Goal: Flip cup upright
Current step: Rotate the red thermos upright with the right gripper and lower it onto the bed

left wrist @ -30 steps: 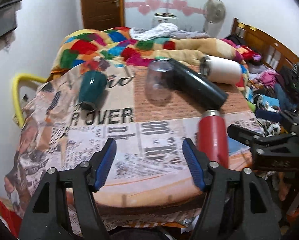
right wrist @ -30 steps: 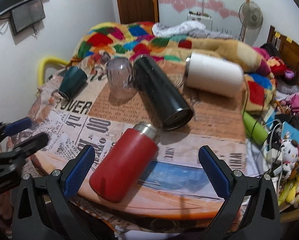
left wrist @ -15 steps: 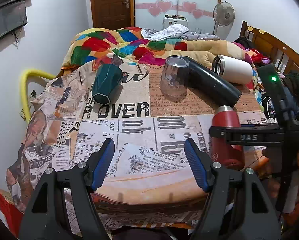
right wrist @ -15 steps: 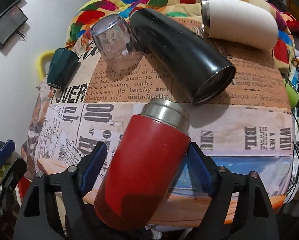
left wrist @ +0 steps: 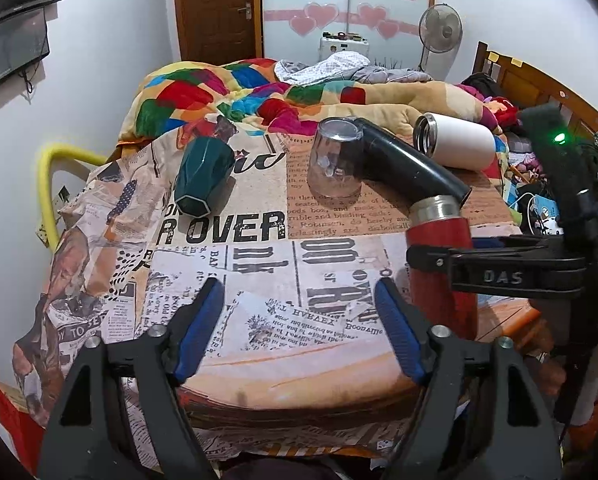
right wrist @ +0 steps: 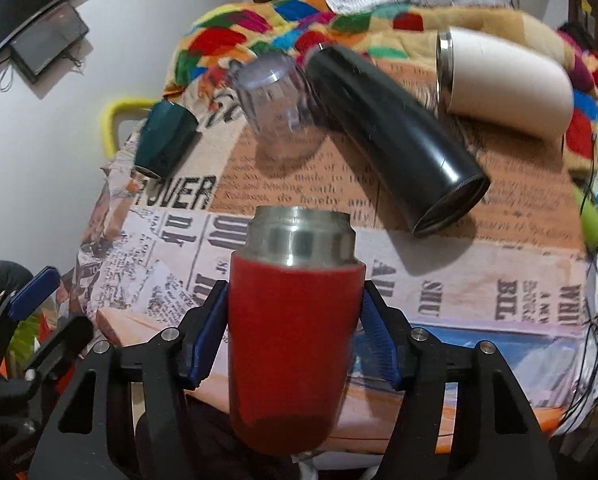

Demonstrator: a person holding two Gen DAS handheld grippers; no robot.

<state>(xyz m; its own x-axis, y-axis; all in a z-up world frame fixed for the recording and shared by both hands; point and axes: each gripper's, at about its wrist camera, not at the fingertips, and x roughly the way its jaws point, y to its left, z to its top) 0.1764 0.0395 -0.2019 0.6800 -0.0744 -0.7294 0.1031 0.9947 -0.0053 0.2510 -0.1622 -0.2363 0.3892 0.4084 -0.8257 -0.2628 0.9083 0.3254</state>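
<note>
A red cup (right wrist: 293, 344) with a steel neck is clamped between the blue pads of my right gripper (right wrist: 295, 336); its steel mouth points up and away. In the left wrist view the red cup (left wrist: 443, 268) stands nearly upright at the table's right front, held by my right gripper (left wrist: 431, 258). My left gripper (left wrist: 299, 320) is open and empty over the front of the table. A clear cup (left wrist: 337, 164) stands mouth down. A black cup (left wrist: 411, 164), a white cup (left wrist: 455, 142) and a dark green cup (left wrist: 203, 176) lie on their sides.
The table (left wrist: 259, 264) carries a newspaper-print cloth and its front edge is close below my grippers. A bed with a colourful quilt (left wrist: 235, 92) lies behind it. A yellow chair frame (left wrist: 49, 184) is at the left. Clutter (left wrist: 539, 208) sits at the right.
My right gripper has closed on the red cup and tipped it from lying on its side to nearly upright. My left gripper has stayed open near the front edge.
</note>
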